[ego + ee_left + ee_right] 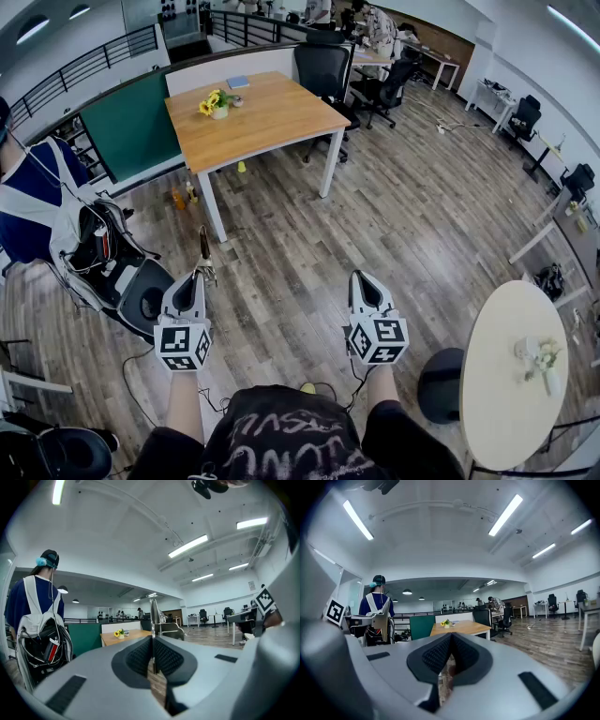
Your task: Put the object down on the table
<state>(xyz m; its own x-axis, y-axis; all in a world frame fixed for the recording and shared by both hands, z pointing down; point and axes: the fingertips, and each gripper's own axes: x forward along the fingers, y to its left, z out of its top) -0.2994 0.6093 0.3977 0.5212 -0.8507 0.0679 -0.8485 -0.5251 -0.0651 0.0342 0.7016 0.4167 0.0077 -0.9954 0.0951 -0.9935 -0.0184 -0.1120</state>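
Between the left gripper's [152,644] jaws, pinched, a thin metal object [153,613] juts forward (right gripper [449,641] closed).

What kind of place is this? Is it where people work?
Most likely an open-plan office: black swivel office chairs, a light wooden table with white legs, and long white strip lights on the ceiling.

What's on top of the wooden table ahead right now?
The rectangular wooden table carries a small pot of yellow flowers and a blue book near its far edge. A small item beside the pot is too small to identify.
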